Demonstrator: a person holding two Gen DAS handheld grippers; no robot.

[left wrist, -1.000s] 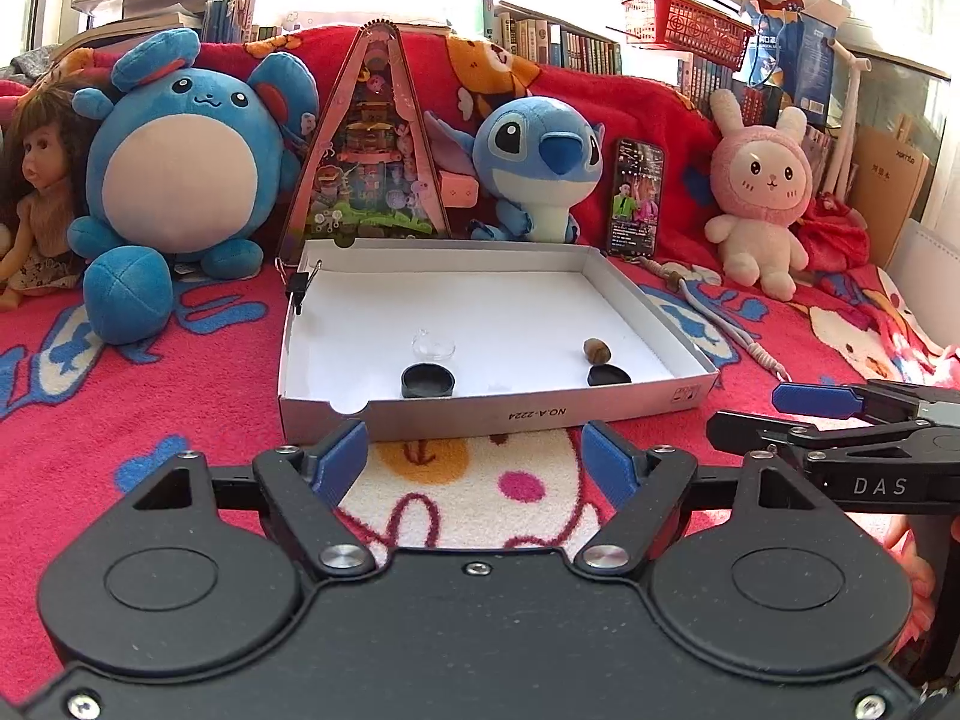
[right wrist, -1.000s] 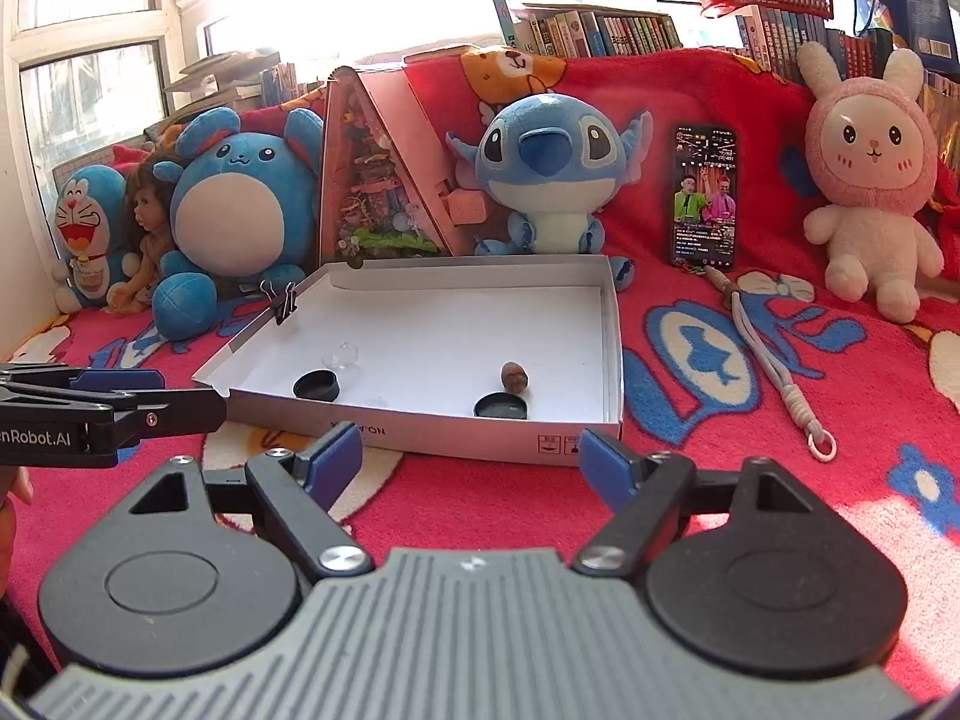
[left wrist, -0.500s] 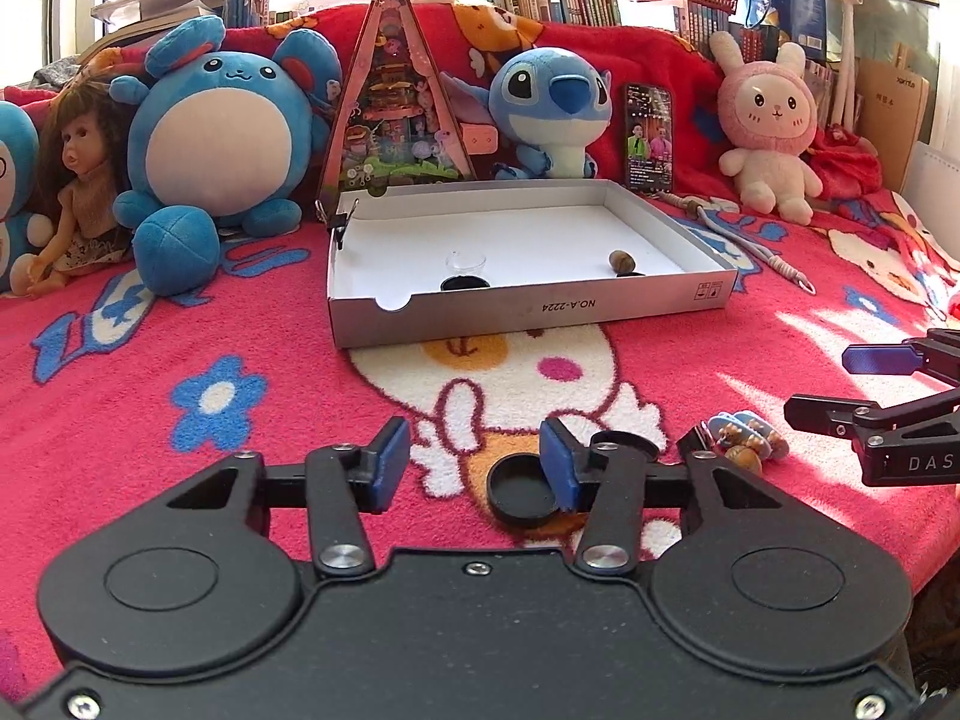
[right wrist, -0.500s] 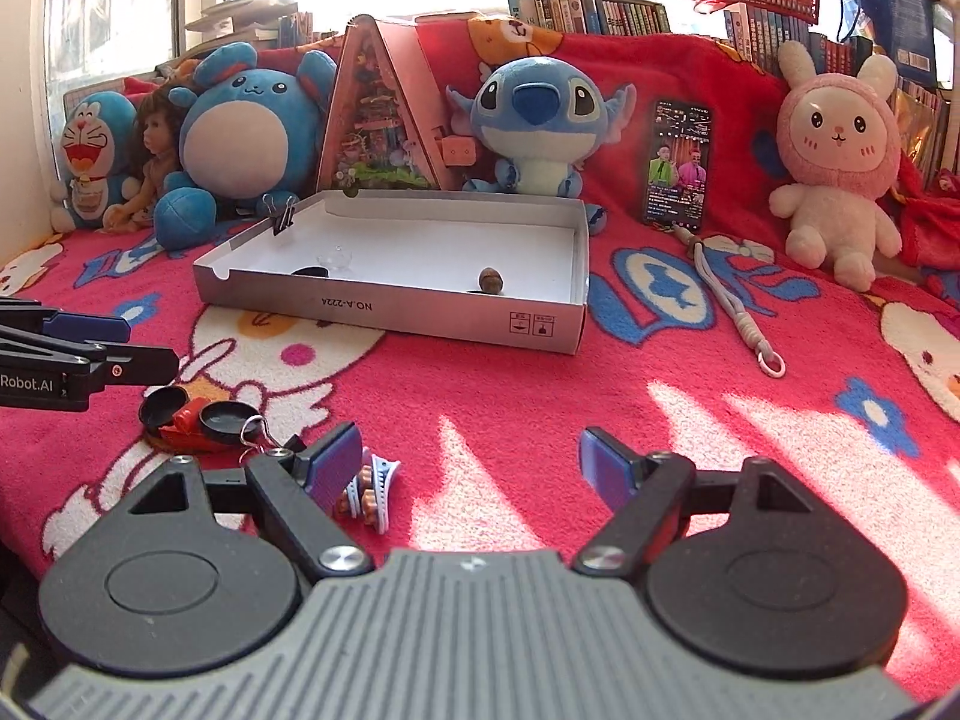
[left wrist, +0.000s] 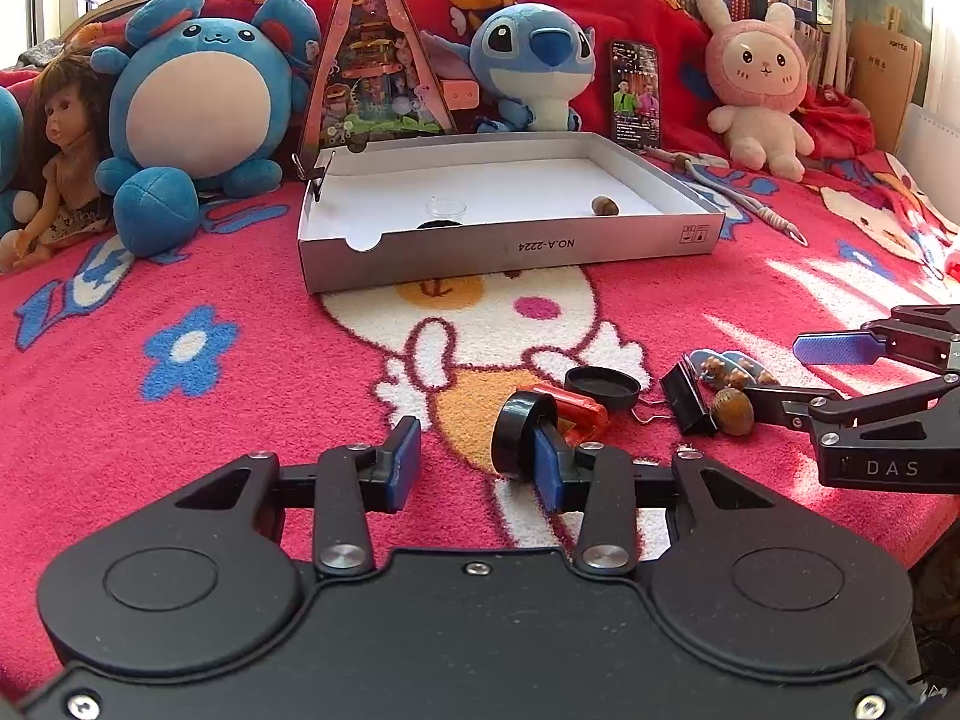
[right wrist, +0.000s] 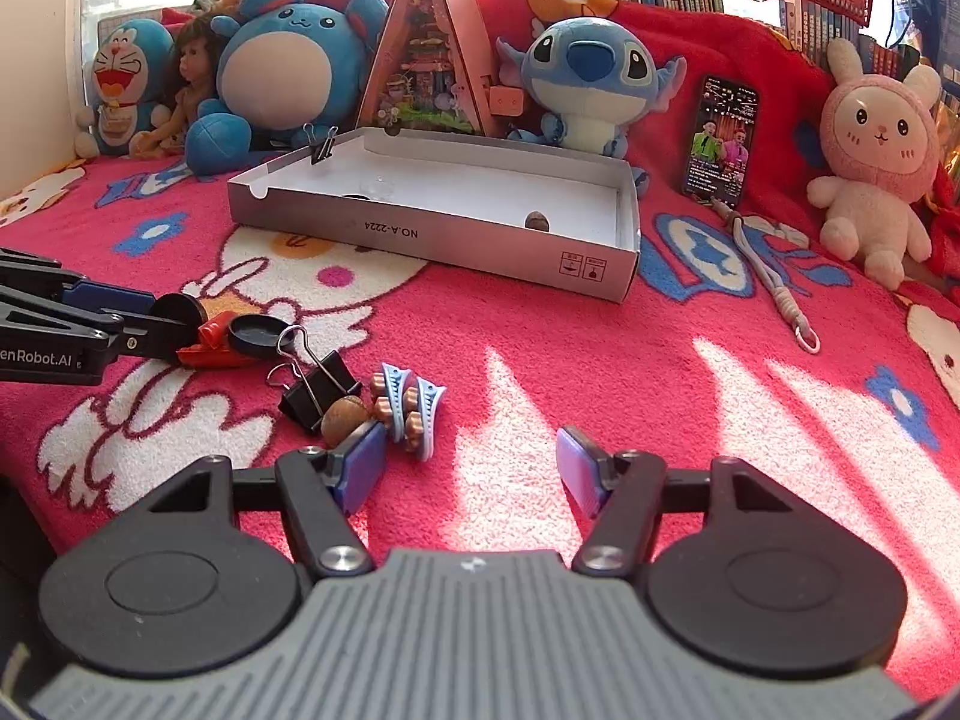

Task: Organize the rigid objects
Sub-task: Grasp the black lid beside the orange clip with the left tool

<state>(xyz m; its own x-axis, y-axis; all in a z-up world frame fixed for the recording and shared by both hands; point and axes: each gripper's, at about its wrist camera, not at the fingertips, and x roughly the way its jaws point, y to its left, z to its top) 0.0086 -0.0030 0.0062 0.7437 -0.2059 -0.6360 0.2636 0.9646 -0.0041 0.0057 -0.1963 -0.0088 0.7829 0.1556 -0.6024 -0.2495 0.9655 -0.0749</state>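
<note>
A white shallow box [left wrist: 636, 246] [right wrist: 480, 243] holds a brown nut [left wrist: 602, 204], a clear cup [left wrist: 445, 208] and a black cap. On the red blanket lie a tilted black cap [left wrist: 515, 441], a red piece [left wrist: 576, 411], a flat black cap [left wrist: 602, 387] [right wrist: 258, 333], a black binder clip [left wrist: 690, 399] [right wrist: 318, 387], an acorn [left wrist: 733, 411] [right wrist: 343, 414] and blue hair clips [left wrist: 729, 367] [right wrist: 408, 408]. My left gripper [left wrist: 474, 465] is open, its right finger touching the tilted cap. My right gripper [right wrist: 471, 468] is open, its left finger beside the acorn.
Plush toys, a doll [left wrist: 57, 150], a triangular pink toy house [left wrist: 375, 66] and a phone [left wrist: 635, 97] line the back. A beaded cord [right wrist: 774, 282] lies right of the box. A binder clip [right wrist: 321, 144] grips the box's left rim.
Both grippers have moved down and nearer to the loose objects. The left gripper's right finger now touches the black cap, which has tipped onto its edge. The right finger has reached the acorn.
</note>
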